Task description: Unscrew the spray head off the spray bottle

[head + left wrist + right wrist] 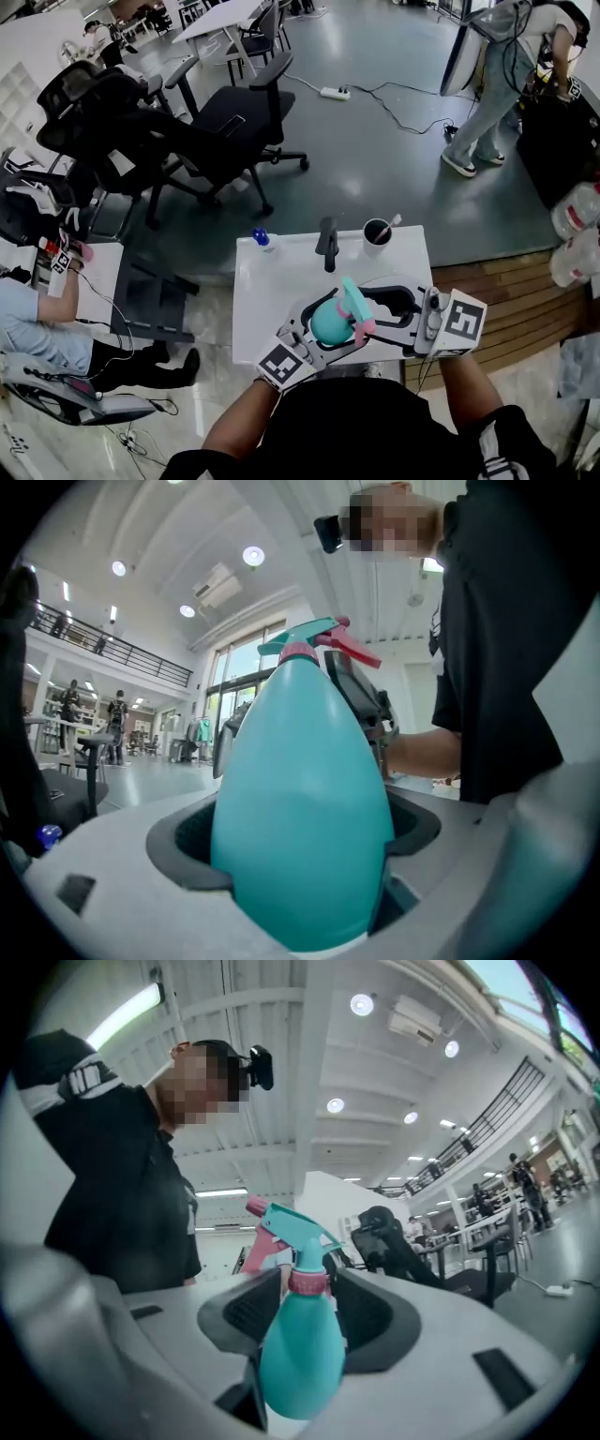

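Gripping: left tongs (296, 844) clenched on teal spray bottle (302, 752) | right tongs (307, 1314) released, flanking pink collar (307, 1282)

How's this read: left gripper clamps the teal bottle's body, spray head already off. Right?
Not quite. The spray head is still on the bottle, seated on its neck, not off; the right gripper view shows it. The rest holds: the left gripper clamps the teal body.
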Action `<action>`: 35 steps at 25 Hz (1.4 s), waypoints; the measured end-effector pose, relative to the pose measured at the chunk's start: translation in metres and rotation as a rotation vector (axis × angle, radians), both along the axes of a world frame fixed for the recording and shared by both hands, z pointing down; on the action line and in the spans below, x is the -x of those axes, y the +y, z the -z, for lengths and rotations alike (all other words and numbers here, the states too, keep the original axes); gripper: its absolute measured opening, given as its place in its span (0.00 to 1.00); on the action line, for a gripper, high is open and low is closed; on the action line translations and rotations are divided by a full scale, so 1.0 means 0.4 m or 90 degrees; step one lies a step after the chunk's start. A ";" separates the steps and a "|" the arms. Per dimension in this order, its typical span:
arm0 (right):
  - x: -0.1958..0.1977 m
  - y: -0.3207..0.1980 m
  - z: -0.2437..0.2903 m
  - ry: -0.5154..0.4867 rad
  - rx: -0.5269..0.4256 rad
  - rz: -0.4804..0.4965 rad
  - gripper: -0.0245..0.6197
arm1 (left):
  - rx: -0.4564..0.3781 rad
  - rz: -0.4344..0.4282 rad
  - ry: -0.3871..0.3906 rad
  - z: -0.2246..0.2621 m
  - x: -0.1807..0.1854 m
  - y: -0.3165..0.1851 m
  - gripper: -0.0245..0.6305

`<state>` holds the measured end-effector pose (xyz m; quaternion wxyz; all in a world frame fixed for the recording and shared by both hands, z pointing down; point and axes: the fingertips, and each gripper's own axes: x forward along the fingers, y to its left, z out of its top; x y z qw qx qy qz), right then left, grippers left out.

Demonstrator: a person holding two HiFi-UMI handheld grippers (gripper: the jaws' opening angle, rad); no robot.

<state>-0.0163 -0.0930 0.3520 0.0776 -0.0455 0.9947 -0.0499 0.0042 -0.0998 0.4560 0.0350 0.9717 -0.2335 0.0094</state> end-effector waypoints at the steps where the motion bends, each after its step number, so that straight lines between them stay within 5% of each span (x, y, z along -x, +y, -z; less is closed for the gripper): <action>1: -0.005 -0.019 -0.007 -0.006 0.008 -0.034 0.33 | -0.005 0.023 -0.012 -0.009 0.010 -0.016 0.75; 10: 0.018 -0.075 -0.063 0.014 0.118 -0.194 0.35 | -0.046 0.171 -0.141 -0.089 0.075 -0.102 0.75; 19: 0.027 -0.091 -0.080 0.016 0.152 -0.258 0.26 | -0.062 0.182 -0.177 -0.097 0.073 -0.098 0.75; 26: 0.028 -0.065 -0.054 0.023 0.098 -0.174 0.25 | -0.063 0.129 -0.142 -0.073 0.055 -0.073 0.75; 35: 0.017 0.063 -0.027 0.080 0.001 0.100 0.25 | -0.053 -0.071 -0.048 -0.029 -0.020 0.045 0.75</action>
